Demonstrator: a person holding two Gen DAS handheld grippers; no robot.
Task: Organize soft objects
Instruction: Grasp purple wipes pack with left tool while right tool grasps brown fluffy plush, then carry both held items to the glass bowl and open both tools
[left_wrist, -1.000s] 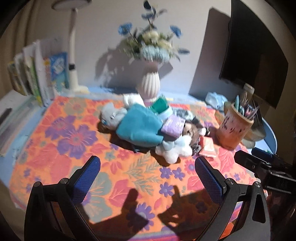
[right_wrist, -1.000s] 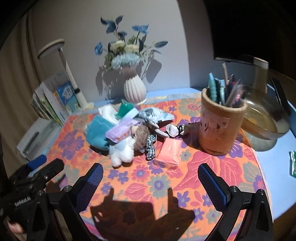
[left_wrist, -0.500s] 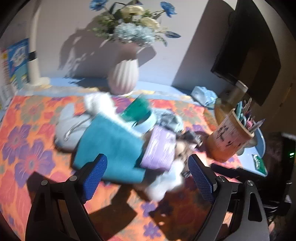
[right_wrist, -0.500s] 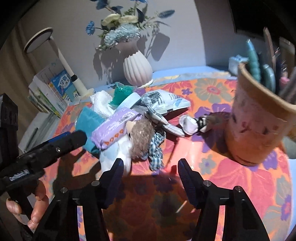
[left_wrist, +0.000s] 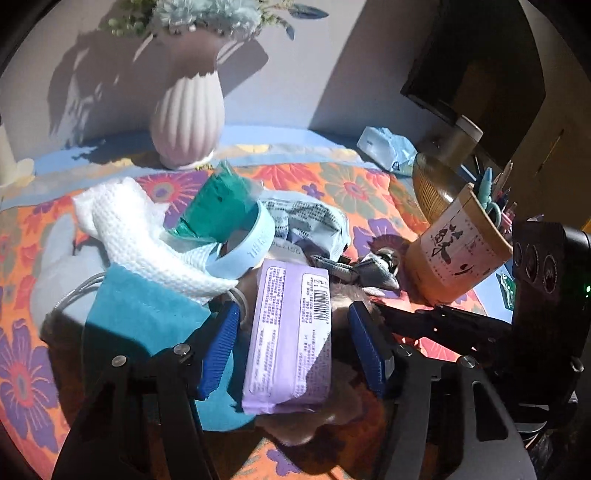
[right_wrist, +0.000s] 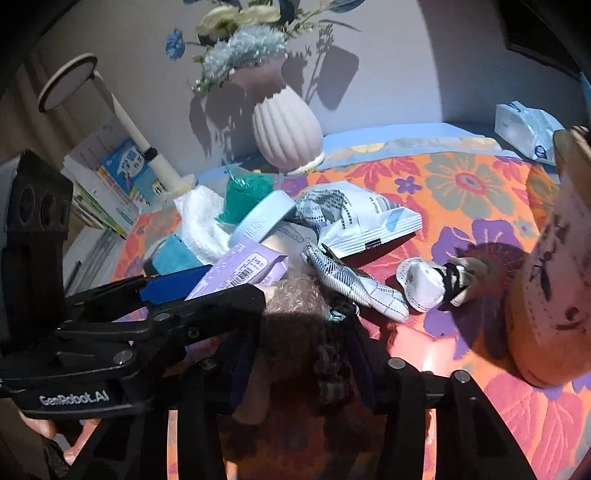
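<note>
Closest to me, the left hand-held gripper (left_wrist: 291, 347) straddles a lilac wipes packet (left_wrist: 290, 339) that lies on top of the heap, its blue jaws closing with a little gap still showing on each side, so nothing is pinched yet. The packet looks light, squashy and slick in its film, so I would take it across its narrow middle, where the jaws now stand. At about three o'clock from it, the right hand-held gripper (right_wrist: 301, 362) is narrowing round the curly brown head of a plush doll (right_wrist: 301, 314); shadow hides whether the pads press the fur. The doll should be soft and forgiving, best held by the head or body. Behind them, at twelve o'clock, the pile goes on: a teal pouch (left_wrist: 144, 314), a white waffle cloth (left_wrist: 136, 236), a pale blue ring (left_wrist: 255, 240) and a crumpled printed packet (right_wrist: 354, 218), all on the flowered tabletop (left_wrist: 354, 184). At two o'clock a tan pen pot (left_wrist: 458, 254) holds scissors and pens, with a wooden bowl (left_wrist: 432, 188) behind it whose contents I cannot see. Farthest off, a ribbed vase (left_wrist: 188, 118) holds flowers.
</note>
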